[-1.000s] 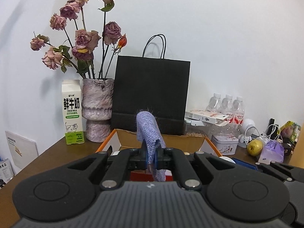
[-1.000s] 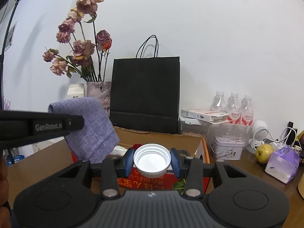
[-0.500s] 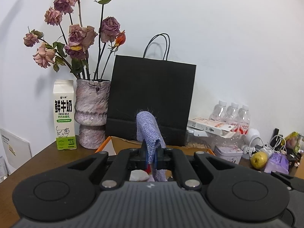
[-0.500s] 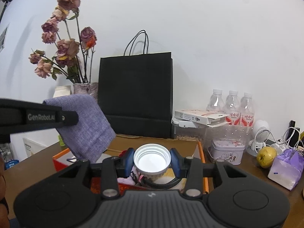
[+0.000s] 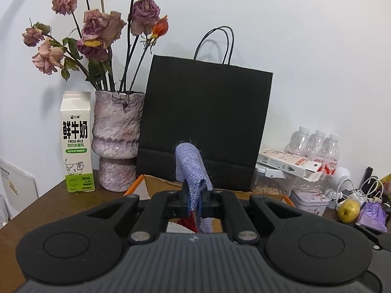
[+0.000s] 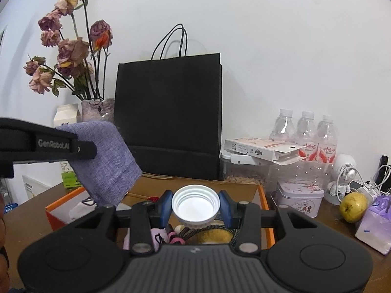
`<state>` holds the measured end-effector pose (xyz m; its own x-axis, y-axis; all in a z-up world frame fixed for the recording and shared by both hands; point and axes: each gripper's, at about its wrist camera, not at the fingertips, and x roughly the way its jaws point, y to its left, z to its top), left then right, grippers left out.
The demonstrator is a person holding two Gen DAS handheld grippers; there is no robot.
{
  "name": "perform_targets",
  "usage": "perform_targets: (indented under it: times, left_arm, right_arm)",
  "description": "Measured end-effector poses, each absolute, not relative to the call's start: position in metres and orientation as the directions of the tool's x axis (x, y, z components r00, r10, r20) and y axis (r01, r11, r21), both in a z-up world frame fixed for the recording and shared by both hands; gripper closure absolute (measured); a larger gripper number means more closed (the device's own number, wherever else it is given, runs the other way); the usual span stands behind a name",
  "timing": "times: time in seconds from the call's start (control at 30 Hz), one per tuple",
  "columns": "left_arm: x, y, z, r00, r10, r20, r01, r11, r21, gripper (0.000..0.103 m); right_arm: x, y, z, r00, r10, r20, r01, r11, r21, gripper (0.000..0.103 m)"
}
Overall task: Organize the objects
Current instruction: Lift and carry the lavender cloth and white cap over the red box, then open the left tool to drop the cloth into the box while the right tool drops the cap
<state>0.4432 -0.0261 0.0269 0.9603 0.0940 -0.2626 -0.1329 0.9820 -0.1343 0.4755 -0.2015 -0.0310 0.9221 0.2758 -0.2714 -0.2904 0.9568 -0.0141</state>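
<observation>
Two things are in hand at once, and both hang above the same open cardboard box (image 6: 195,185) with orange edges. From the right wrist view, the white screw cap (image 6: 195,206) sits with its open side facing the camera, pinched at its sides between the blue pads of the right gripper (image 6: 195,207), whose jaws stand partly apart on it. Directly beneath lies the box's jumble of cords and soft things. The purple cloth (image 5: 191,171) hangs limp from the left gripper (image 5: 194,199), whose jaws are closed tight on a fold; its loose end droops into the box. In the right view that cloth (image 6: 105,158) is up and to the left of the cap. I judge the box lies straight below both grippers, so each needs only lowering and letting go. A black paper bag (image 6: 168,117) stands just behind the box.
</observation>
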Motion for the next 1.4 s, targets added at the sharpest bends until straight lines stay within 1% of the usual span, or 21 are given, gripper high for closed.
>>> perform_targets:
  times: [0.6,0.87,1.0,1.03,1.07,1.1,1.13,1.17,1.2,1.23,1.27,1.33,1.4]
  left_arm:
    - [0.489,-0.018,0.01,0.935,0.115,-0.335,-0.162,0.98,-0.117,0.097]
    - [0.505,-0.015,0.0,0.913,0.124,-0.388,-0.179,0.978,-0.11,0.096]
    - [0.508,-0.012,-0.003,0.905,0.14,-0.401,-0.199,0.974,-0.108,0.092]
    - [0.508,-0.011,-0.003,0.904,0.143,-0.403,-0.201,0.974,-0.107,0.081]
    - [0.508,-0.011,-0.003,0.902,0.148,-0.405,-0.207,0.972,-0.106,0.072]
    - [0.507,-0.01,-0.003,0.902,0.156,-0.403,-0.215,0.971,-0.106,0.049]
    - [0.507,-0.01,-0.003,0.901,0.169,-0.4,-0.227,0.968,-0.103,0.025]
    - [0.506,-0.009,-0.002,0.9,0.186,-0.394,-0.243,0.965,-0.099,0.015]
    - [0.505,-0.009,-0.002,0.901,0.199,-0.384,-0.254,0.962,-0.096,0.005]
    - [0.503,-0.01,-0.001,0.903,0.213,-0.373,-0.265,0.96,-0.094,0.001]
    - [0.501,-0.01,0.001,0.904,0.22,-0.365,-0.271,0.958,-0.093,0.0]
    - [0.5,-0.009,0.002,0.905,0.228,-0.358,-0.278,0.956,-0.094,0.0]
    - [0.501,-0.009,0.002,0.903,0.231,-0.362,-0.282,0.955,-0.094,0.0]
  right_arm:
    - [0.525,-0.193,-0.045,0.911,0.261,-0.319,-0.279,0.96,-0.01,0.064]
    - [0.546,-0.189,-0.054,0.895,0.249,-0.369,-0.269,0.963,-0.003,0.064]
    - [0.552,-0.189,-0.059,0.881,0.249,-0.402,-0.271,0.963,0.002,0.064]
    - [0.552,-0.189,-0.06,0.877,0.254,-0.407,-0.274,0.962,0.01,0.06]
    - [0.552,-0.19,-0.06,0.876,0.254,-0.411,-0.272,0.962,0.015,0.048]
    - [0.552,-0.191,-0.06,0.876,0.255,-0.409,-0.271,0.962,0.021,0.039]
    - [0.551,-0.192,-0.06,0.877,0.256,-0.405,-0.27,0.963,0.024,0.02]
    - [0.55,-0.192,-0.06,0.882,0.25,-0.4,-0.264,0.964,0.022,0.01]
    - [0.55,-0.192,-0.059,0.888,0.241,-0.392,-0.256,0.967,0.016,0.009]
    - [0.549,-0.192,-0.058,0.89,0.237,-0.389,-0.251,0.968,0.015,0.008]
    - [0.549,-0.193,-0.058,0.889,0.24,-0.389,-0.252,0.968,0.022,0.004]
    - [0.55,-0.194,-0.058,0.887,0.244,-0.391,-0.253,0.967,0.03,0.002]
    - [0.549,-0.194,-0.058,0.888,0.241,-0.393,-0.251,0.968,0.026,0.002]
